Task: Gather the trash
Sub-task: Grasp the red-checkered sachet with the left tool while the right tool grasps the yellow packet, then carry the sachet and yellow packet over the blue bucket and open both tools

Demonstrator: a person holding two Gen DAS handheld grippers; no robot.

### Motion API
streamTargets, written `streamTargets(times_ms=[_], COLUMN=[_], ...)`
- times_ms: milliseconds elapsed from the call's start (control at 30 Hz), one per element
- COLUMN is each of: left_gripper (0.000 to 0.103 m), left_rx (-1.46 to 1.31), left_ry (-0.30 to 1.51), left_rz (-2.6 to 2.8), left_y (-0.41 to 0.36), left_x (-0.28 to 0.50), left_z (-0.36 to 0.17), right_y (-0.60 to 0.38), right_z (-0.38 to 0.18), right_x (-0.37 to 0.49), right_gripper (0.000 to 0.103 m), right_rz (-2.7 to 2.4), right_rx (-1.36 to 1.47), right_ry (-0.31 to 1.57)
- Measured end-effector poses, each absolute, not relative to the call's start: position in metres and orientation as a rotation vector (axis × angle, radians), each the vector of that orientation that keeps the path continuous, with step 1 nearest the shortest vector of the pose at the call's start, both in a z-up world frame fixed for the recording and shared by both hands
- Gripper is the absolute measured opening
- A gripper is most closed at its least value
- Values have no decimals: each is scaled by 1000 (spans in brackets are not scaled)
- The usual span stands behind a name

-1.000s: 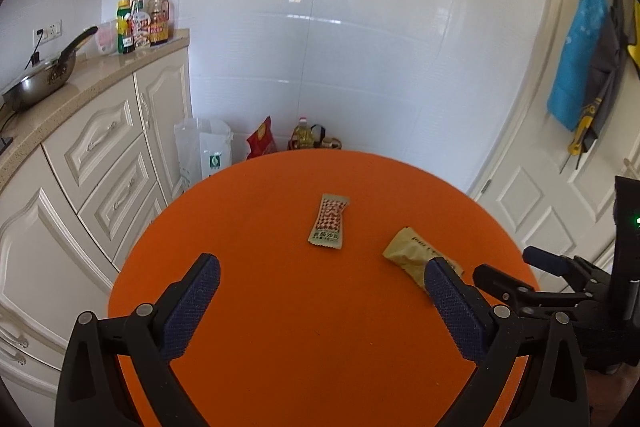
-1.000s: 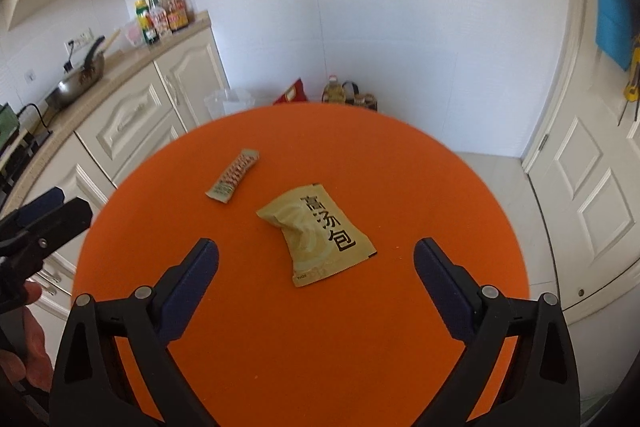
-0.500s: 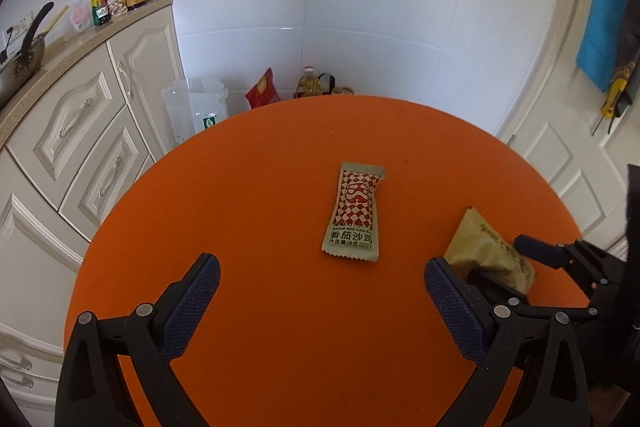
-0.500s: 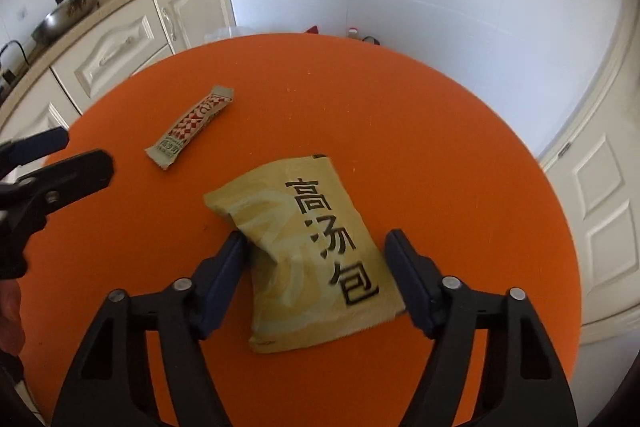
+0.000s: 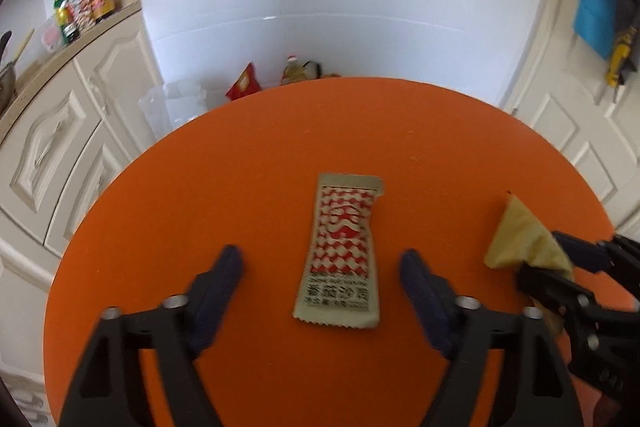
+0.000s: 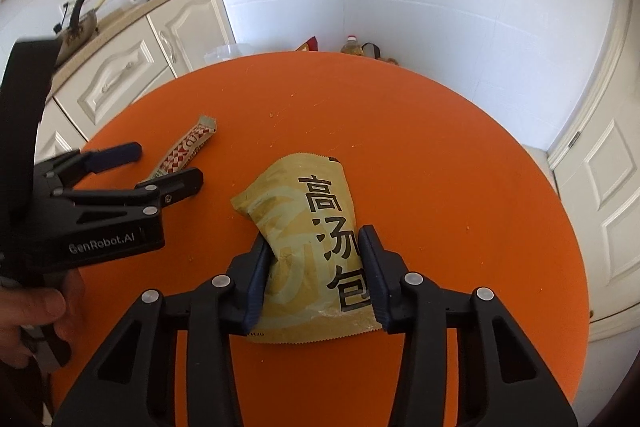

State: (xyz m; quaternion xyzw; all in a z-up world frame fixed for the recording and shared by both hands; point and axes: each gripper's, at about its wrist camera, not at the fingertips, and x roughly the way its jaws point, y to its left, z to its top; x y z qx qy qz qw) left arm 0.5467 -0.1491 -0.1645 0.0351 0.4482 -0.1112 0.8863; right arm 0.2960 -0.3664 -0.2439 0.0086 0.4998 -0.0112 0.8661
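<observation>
On the round orange table [image 5: 240,187] lies a red-and-white sachet [image 5: 340,251], flat between the fingers of my left gripper [image 5: 320,267]. Its jaws are closing and the pads stand clear of the sachet on both sides. In the right wrist view a yellow soup packet [image 6: 304,211] with black characters sits between the pads of my right gripper [image 6: 314,255]. These jaws are closing too, and they press the packet's side edges, so its left edge buckles. The left gripper [image 6: 168,165] straddles the sachet [image 6: 192,143] there. The left wrist view shows the packet [image 5: 520,239] at the right.
White cabinets [image 5: 60,147] with bottles [image 5: 80,11] on the counter stand at the left. On the floor behind the table are a plastic bag [image 5: 172,103], a red bag [image 5: 244,87] and an oil bottle [image 5: 294,71]. A white door [image 5: 568,131] is at the right. A person's hand [image 6: 32,307] holds the left gripper.
The left gripper came forward and down over the sachet and its jaws narrowed. The right gripper sank onto the yellow packet and closed on its edges, buckling it.
</observation>
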Motion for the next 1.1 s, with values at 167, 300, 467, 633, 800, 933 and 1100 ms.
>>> streamTargets(times_ms=[167, 300, 467, 633, 800, 933, 1100], left_gripper=[19, 7, 2, 0, 0, 4, 27], left_rx=[47, -9, -25, -43, -49, 0, 37], left_ry=[946, 959, 955, 950, 948, 972, 959], left_rz=[-291, -341, -364, -376, -386, -381, -362], left_y=[-157, -162, -169, -171, -177, -172, -198], left_x=[577, 606, 625, 649, 667, 664, 689], left_z=[-166, -169, -174, -180, -187, -202, -221], right_y=[-370, -369, -372, -373, -371, -369, -369], right_z=[-239, -234, -225, -214, -206, -206, -203], right_x=[289, 280, 267, 252, 239, 230, 221], right_gripper=[42, 42, 42, 42, 42, 42, 42], right_rz=[-8, -4, -12, -18, -19, -18, -25], right_rx=[75, 100, 109, 111, 110, 107, 110], right_ry=[1044, 1039, 1027, 1011, 1003, 1006, 1001])
